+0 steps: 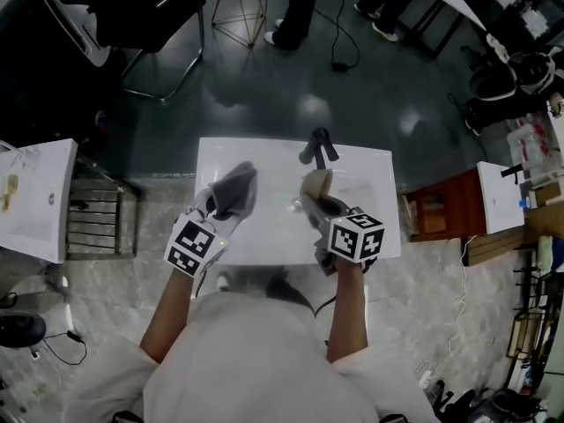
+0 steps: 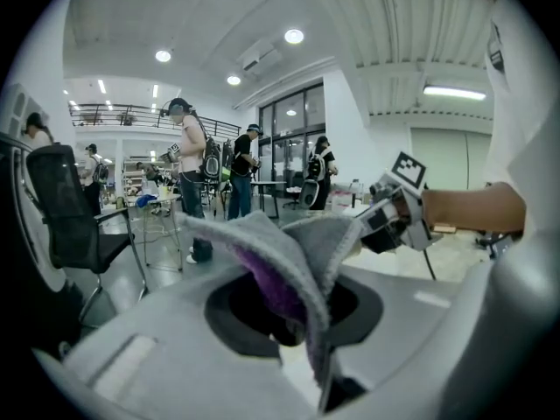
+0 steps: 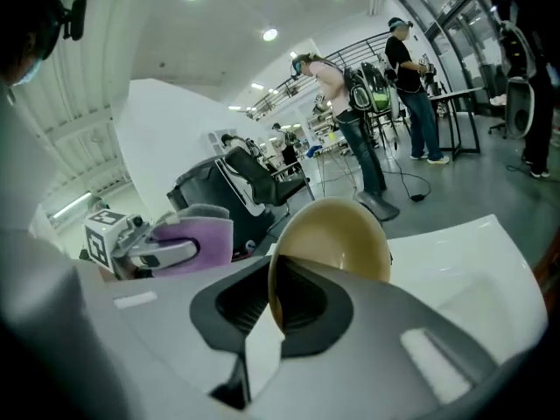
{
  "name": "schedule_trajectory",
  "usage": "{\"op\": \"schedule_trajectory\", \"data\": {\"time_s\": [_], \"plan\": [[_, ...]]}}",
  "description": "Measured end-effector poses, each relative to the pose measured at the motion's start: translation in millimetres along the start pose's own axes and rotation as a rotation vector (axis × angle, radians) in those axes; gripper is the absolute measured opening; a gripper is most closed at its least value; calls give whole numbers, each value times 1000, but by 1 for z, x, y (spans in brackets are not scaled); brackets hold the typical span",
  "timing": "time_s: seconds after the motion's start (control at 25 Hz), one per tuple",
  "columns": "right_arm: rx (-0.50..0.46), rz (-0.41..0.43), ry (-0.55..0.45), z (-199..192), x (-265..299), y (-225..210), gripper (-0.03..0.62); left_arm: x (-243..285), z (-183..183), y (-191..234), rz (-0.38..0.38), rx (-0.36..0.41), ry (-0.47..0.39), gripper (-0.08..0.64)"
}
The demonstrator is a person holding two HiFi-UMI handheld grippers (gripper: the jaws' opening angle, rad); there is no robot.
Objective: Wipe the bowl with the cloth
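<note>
The left gripper (image 1: 227, 203) is clenched on the cloth (image 1: 236, 186). In the left gripper view its jaws (image 2: 304, 320) pinch the fabric (image 2: 289, 248) between them, and the cloth fans up and out toward 12 o'clock, grey on the outside with a purple inner face. In the head view the marker cube (image 1: 192, 245) sits at the 7 o'clock end of this gripper and the cloth at its 1 o'clock end, over the left half of the white sink (image 1: 264, 157). The right gripper (image 1: 319, 211) is clamped on the bowl (image 1: 315, 188). In the right gripper view its jaws (image 3: 273, 318) are closed on the rim, and the tan bowl (image 3: 346, 234) stands on edge with its hollow facing 3 o'clock. From there the left gripper (image 3: 144, 250) and its purple cloth (image 3: 194, 239) show at 9 o'clock, apart from the bowl. In the left gripper view the right gripper (image 2: 394, 219) appears at 2 o'clock. In the head view the bowl is over the sink's right half, just below the dark faucet (image 1: 319, 146) at 12 o'clock, with the cloth at its 9 o'clock and a gap between them. Beyond the sink, a black chair (image 1: 141, 16) stands at 11 o'clock on the dark floor.
</note>
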State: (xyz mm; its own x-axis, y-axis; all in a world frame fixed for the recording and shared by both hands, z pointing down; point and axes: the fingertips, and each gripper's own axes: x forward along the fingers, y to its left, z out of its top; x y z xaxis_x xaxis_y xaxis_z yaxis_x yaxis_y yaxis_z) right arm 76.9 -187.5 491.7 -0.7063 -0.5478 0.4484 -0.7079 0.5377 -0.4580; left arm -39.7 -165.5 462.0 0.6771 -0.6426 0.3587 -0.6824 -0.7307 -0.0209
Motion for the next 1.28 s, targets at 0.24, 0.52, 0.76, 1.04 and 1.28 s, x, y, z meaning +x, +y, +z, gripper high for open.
{"op": "schedule_trajectory", "data": {"time_s": [0.24, 0.52, 0.76, 1.04, 1.28], "plan": [[-46, -38, -113, 29, -39, 26, 14, -10, 32, 5, -2, 45, -44, 71], [-32, -40, -215, 43, -71, 49, 14, -18, 72, -9, -85, 97, -139, 71], [-5, -37, -247, 37, -86, 66, 13, -37, 99, -45, -248, 114, -253, 71], [-4, 35, -182, 5, -80, 93, 12, -60, 109, -109, -571, 208, -363, 71], [32, 106, -161, -9, -74, 105, 12, -50, 120, -123, -670, 154, -434, 71]]}}
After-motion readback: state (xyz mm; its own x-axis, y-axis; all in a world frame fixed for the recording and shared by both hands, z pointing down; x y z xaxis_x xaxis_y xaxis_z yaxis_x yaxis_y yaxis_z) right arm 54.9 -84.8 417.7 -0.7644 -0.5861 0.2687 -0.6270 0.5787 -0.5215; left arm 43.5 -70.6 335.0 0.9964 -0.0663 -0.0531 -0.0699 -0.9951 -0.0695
